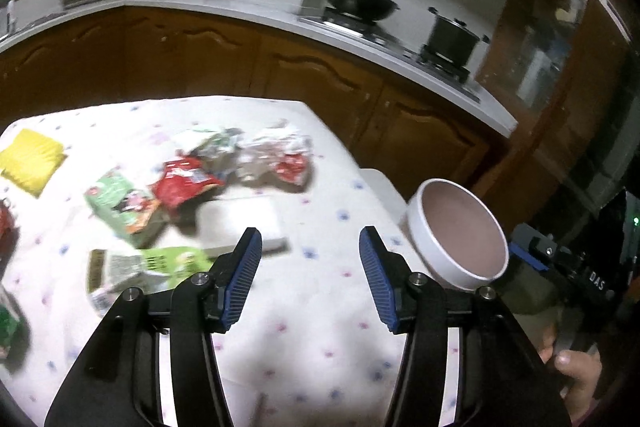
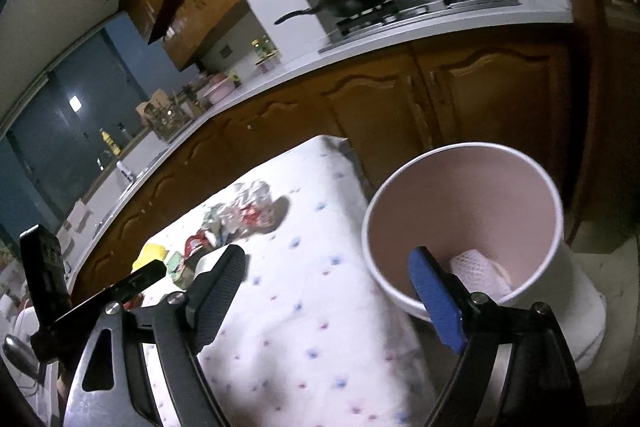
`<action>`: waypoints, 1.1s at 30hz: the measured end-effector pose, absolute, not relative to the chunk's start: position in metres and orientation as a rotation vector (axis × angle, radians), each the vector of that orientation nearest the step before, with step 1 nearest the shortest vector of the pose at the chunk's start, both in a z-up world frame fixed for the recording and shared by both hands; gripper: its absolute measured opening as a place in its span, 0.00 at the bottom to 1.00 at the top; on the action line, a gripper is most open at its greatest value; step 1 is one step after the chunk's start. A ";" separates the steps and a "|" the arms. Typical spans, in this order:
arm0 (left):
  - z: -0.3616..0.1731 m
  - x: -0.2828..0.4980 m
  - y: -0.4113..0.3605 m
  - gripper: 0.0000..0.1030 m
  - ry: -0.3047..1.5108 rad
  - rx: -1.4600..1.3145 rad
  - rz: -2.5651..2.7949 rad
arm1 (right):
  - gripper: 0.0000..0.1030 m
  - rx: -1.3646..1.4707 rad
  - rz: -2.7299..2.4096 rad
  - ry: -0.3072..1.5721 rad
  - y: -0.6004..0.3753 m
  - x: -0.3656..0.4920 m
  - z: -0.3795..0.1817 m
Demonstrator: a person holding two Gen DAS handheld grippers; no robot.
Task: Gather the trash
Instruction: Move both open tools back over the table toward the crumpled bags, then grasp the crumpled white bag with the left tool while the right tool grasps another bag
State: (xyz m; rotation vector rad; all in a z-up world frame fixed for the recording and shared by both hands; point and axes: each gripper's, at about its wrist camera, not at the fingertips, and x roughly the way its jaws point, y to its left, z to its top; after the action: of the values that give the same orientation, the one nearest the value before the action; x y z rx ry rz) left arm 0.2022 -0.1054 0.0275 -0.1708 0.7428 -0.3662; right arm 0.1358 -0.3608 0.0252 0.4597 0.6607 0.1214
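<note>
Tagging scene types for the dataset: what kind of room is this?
Most likely a home kitchen: a wok and a pot sit on a gas stove, above wooden cabinets. In front, a cloth-covered table holds wrappers, with a white bin beside it.

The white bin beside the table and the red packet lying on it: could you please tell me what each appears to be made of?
The white bin looks like smooth, matte plastic or coated card: a thin, even rim and a plain pinkish inner wall; which of the two, I cannot tell. The red packet looks like thin plastic or foil film: it is crumpled, printed and slightly shiny, though blurred.
</note>
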 end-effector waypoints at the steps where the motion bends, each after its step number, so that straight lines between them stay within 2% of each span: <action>1: 0.027 0.203 -0.100 0.50 0.742 -0.177 -0.360 | 0.83 0.457 0.129 0.664 -0.356 0.137 0.024; 23: 0.031 0.226 -0.042 0.53 0.702 -0.185 -0.237 | 0.83 0.391 0.249 0.690 -0.281 0.184 0.022; 33: 0.023 0.273 -0.046 0.53 0.720 -0.174 -0.215 | 0.83 0.399 0.243 0.669 -0.252 0.232 0.007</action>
State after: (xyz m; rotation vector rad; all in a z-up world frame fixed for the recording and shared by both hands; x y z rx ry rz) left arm 0.2725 -0.0461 0.0231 -0.1743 0.7199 -0.2154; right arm 0.2317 -0.2518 0.0073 0.3990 0.6687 0.2425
